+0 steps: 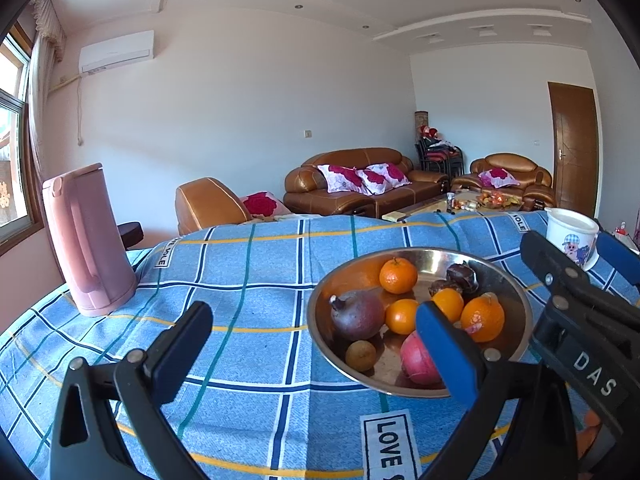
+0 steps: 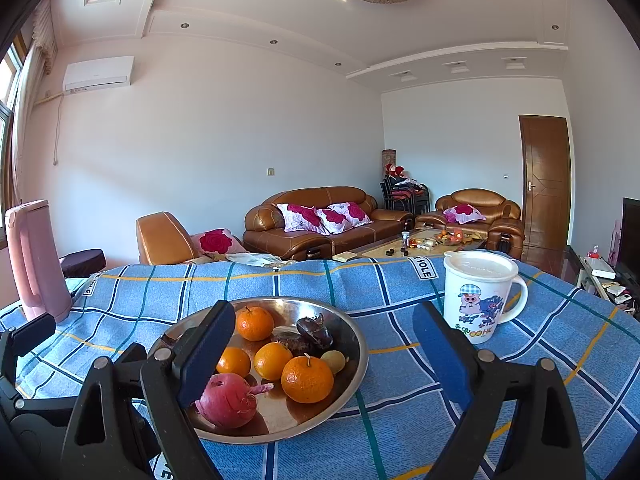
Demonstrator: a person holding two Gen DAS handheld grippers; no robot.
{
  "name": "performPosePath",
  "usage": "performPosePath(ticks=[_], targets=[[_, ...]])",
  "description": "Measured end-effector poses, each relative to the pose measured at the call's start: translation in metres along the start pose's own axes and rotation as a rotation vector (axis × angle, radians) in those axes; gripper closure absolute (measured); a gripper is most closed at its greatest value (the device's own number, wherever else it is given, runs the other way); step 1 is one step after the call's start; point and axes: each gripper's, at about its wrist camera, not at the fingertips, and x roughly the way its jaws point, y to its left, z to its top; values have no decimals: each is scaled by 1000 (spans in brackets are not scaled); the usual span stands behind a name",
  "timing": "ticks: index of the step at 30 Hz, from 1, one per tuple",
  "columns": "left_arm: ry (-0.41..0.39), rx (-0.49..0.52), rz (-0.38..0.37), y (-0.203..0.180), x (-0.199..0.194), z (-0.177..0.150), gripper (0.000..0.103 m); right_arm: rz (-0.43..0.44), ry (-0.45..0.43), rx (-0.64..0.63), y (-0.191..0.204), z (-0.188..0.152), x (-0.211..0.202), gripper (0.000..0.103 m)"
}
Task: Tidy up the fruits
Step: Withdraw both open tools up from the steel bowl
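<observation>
I hold both grippers low over the table, tilted slightly down toward the metal bowl (image 2: 356, 344) of fruit on the blue checked cloth (image 1: 248, 280). My left gripper (image 1: 316, 320) is spread wide, holding nothing. My right gripper (image 2: 324, 320) is also spread and empty, one finger over the bowl, the other near the mug (image 2: 478, 296).

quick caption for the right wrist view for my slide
Open right gripper above a metal bowl of oranges on a blue checked tablecloth, mug beside it.
</observation>
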Motion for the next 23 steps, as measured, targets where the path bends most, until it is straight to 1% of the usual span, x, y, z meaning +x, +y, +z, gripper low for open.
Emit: performPosePath(ticks=[6,10,15,23], targets=[[-10,21,6,-4,-1,0,0,2,7,2,-1,-1,2,11],[-16,13,-15,-3,-3,0,0,3,8,2,-1,-1,2,11],[6,-20,-24,4,1,0,0,3,14,-3,0,-2,2,11],[43,-20,-33,5,7,-1,0,-11,34,3,-2,-1,6,11]])
